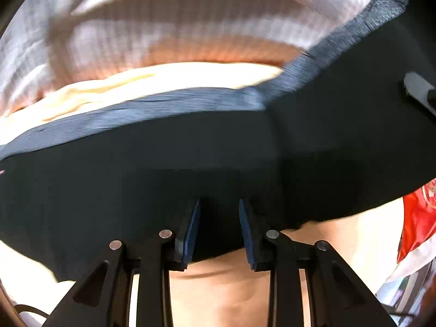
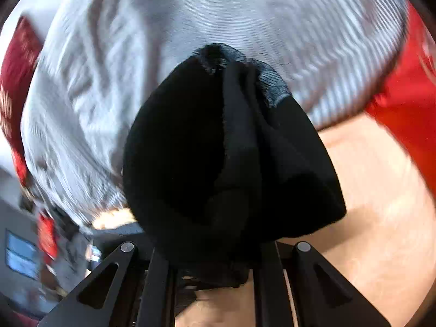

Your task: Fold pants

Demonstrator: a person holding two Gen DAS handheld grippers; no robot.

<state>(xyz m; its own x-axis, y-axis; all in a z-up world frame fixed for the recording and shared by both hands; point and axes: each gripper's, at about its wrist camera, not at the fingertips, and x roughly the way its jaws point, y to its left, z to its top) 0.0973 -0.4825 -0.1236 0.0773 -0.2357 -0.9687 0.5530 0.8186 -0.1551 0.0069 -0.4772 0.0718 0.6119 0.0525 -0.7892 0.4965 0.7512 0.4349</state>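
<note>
Left wrist view: the left gripper enters from the bottom centre of the frame, its two blue-padded fingers parted with a gap between them. The black pants span the middle of the frame from left edge to right; dark cloth fills the gap between the pads, but whether the pads actually pinch it cannot be told. The ribbed waistband runs up toward the upper right. Behind it lie a pale cream cloth and a striped grey-white fabric, blurred. A tan surface shows at the bottom, a red item at the right edge.

Right wrist view: the right gripper rises from the bottom centre, its fingertips buried in a bunched mass of the pants, clenched on the cloth. The bundle occupies the frame's centre. Striped fabric fills the upper frame; red items flank both edges; tan surface at lower right.
</note>
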